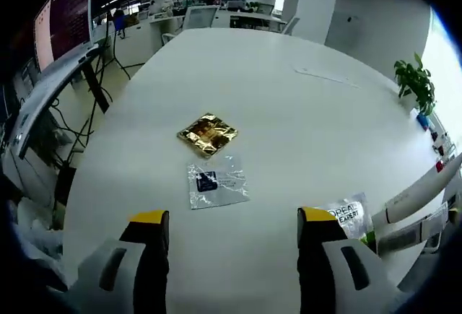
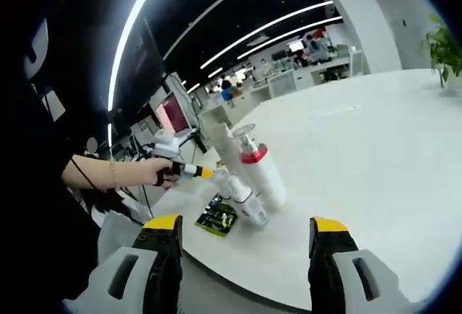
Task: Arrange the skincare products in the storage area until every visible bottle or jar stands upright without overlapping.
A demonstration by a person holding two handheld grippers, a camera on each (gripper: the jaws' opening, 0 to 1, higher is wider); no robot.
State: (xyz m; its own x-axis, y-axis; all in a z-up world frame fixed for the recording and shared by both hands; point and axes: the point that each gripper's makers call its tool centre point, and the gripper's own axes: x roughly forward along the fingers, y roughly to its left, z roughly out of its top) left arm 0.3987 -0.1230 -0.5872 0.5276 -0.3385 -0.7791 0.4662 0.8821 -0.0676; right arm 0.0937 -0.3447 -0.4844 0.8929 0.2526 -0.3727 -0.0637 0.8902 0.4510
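While both grippers' fingers spread, white red-collared pump bottle (image 2: pixel 258 169) upright, smaller bottle (image 2: pixel 244 202) leaning.

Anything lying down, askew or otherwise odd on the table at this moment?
Yes. In the right gripper view, a small white bottle leans tilted beside the upright red-collared pump bottle. In the left gripper view, a gold sachet and clear sachet lie flat.

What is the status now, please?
Left claw open, empty. Right claw open, empty. Bottles upright on table. Two sachets lying flat.
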